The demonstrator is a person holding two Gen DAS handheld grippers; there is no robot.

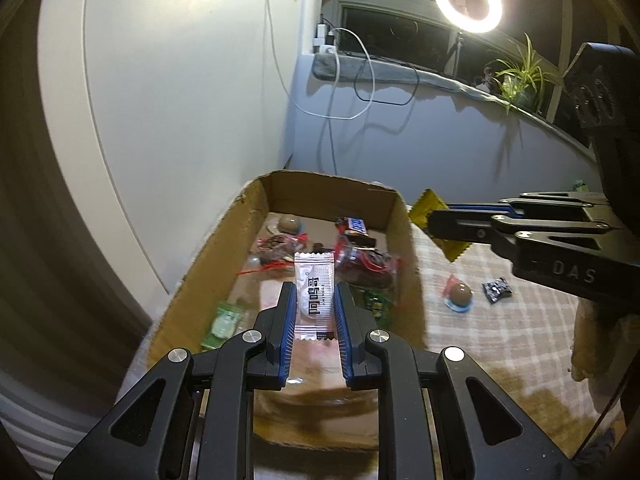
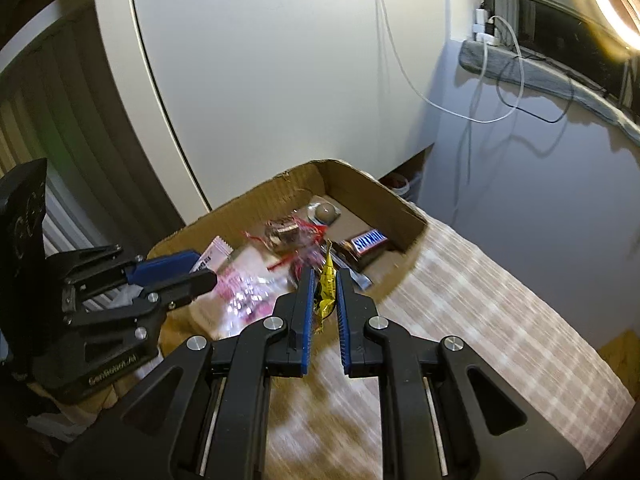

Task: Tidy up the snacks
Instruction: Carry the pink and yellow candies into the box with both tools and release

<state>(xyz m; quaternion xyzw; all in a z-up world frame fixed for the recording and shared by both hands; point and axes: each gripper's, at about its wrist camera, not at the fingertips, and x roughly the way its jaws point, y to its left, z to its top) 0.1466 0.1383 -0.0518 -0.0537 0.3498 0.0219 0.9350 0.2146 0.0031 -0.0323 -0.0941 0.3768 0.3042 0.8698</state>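
A light, limp white foil sachet (image 1: 314,292) is pinched mid-length by the left gripper (image 1: 316,304); the brown cardboard box (image 1: 404,240) lies at 12 o'clock. A crinkly, slippery yellow wrapper (image 2: 326,286) is clamped flat by the right gripper (image 2: 323,294); firm central holds are judged best.

Black gripper (image 1: 316,300) linkages, blue ribbed pads (image 1: 289,320), silver round pivots.

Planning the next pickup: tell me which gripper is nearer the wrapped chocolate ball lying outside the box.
Right. The right gripper hangs just behind the chocolate ball; the left gripper is over the cardboard box.
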